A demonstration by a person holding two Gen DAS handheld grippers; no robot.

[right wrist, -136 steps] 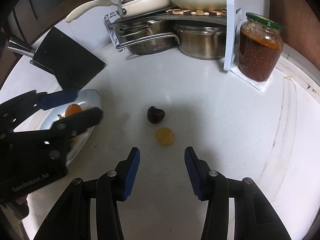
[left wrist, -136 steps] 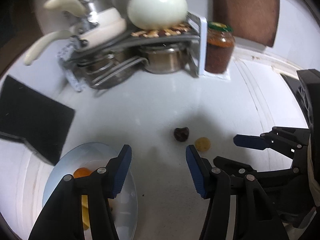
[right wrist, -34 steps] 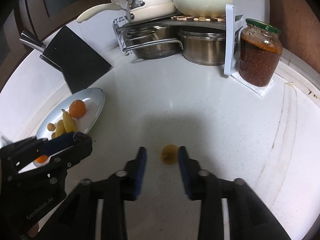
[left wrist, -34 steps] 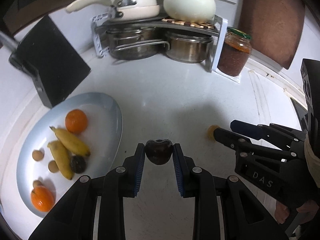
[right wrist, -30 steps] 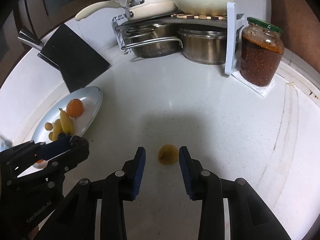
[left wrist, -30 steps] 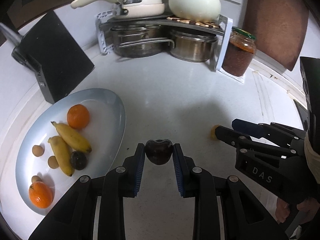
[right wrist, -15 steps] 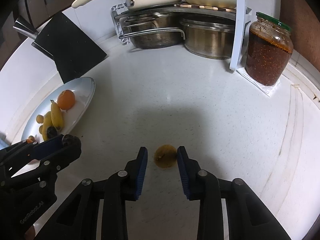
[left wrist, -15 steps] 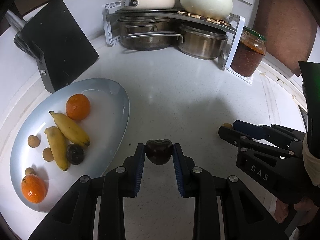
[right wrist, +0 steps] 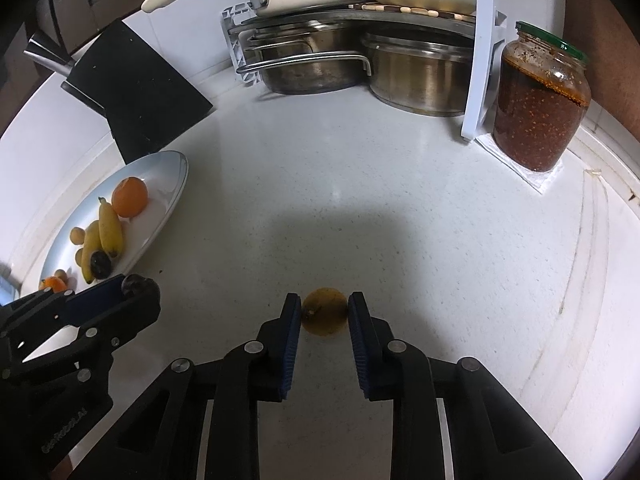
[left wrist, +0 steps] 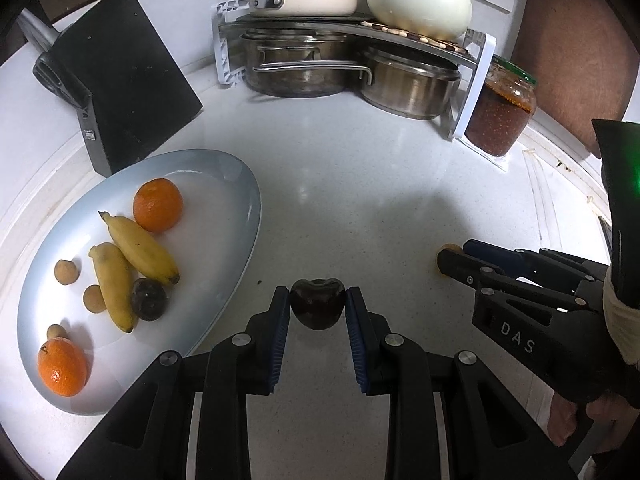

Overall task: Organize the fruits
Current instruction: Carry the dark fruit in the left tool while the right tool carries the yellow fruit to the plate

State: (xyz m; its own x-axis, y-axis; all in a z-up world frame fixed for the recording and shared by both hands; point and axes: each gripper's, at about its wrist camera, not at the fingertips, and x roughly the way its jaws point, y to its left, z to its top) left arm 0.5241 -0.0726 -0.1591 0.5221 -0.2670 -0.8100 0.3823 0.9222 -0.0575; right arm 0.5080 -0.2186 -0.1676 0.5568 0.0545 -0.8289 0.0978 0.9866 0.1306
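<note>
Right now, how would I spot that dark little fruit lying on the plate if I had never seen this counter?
Find the black knife block at the back left of the white counter; the pale oval plate lies just in front of it. On that plate, look beside the tips of the two bananas. The dark fruit there is round and almost black, unlike the oranges and the small tan fruits.

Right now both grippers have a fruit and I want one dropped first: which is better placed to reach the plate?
Left. The left gripper, shut on the dark fruit, sits beside the plate. The right gripper, shut on the yellow fruit, is farther right.
</note>
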